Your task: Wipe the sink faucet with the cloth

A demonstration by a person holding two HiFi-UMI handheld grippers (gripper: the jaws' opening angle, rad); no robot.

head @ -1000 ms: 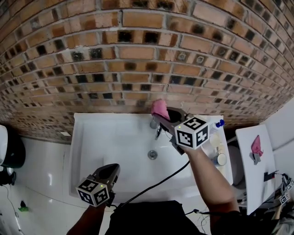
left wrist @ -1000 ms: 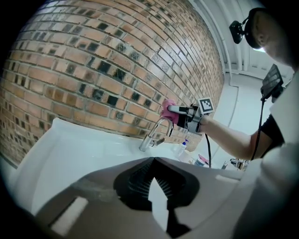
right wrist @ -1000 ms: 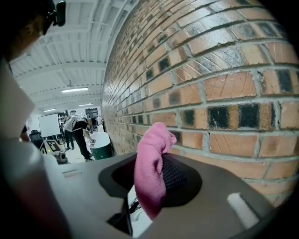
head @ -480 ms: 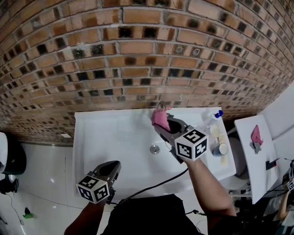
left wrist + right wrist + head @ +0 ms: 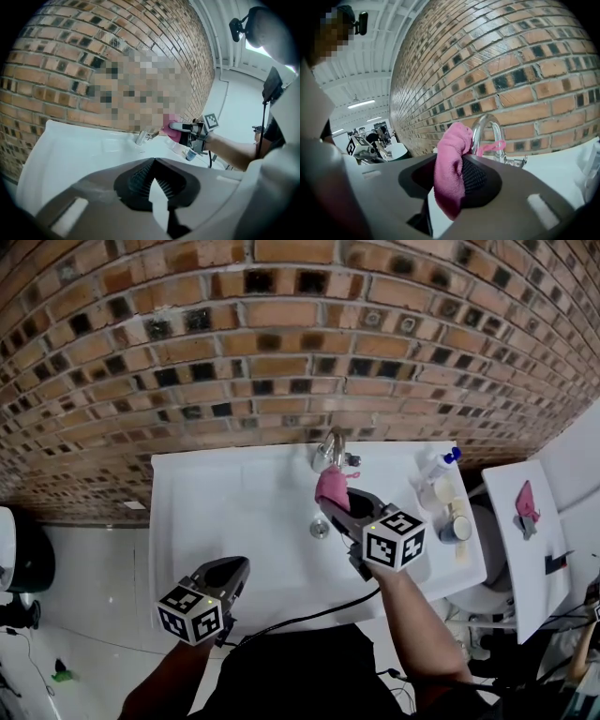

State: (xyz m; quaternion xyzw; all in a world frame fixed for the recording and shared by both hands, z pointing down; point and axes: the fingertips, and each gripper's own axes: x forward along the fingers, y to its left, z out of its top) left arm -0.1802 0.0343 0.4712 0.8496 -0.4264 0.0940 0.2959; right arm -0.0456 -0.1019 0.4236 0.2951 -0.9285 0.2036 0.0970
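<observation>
A chrome faucet [image 5: 330, 452] [image 5: 487, 131] rises at the back of the white sink [image 5: 234, 512], against the brick wall. My right gripper [image 5: 334, 495] [image 5: 452, 173] is shut on a pink cloth [image 5: 331, 486] [image 5: 449, 166], held just in front of the spout, the cloth's top touching or nearly touching it. In the left gripper view the faucet [image 5: 143, 136] and the cloth [image 5: 172, 130] show far off. My left gripper [image 5: 230, 575] [image 5: 154, 187] hangs at the sink's front edge, jaws together with nothing between them.
A spray bottle [image 5: 436, 468] and a small jar [image 5: 457, 529] stand on the sink's right ledge. The drain [image 5: 320, 527] lies in the basin. To the right a white stand [image 5: 530, 540] carries another pink cloth [image 5: 527, 504]. A dark bin [image 5: 23, 549] is at far left.
My right gripper has drawn back with the cloth, toward the basin, and the faucet now shows beyond it. The view has shifted; the left gripper stays at the front edge.
</observation>
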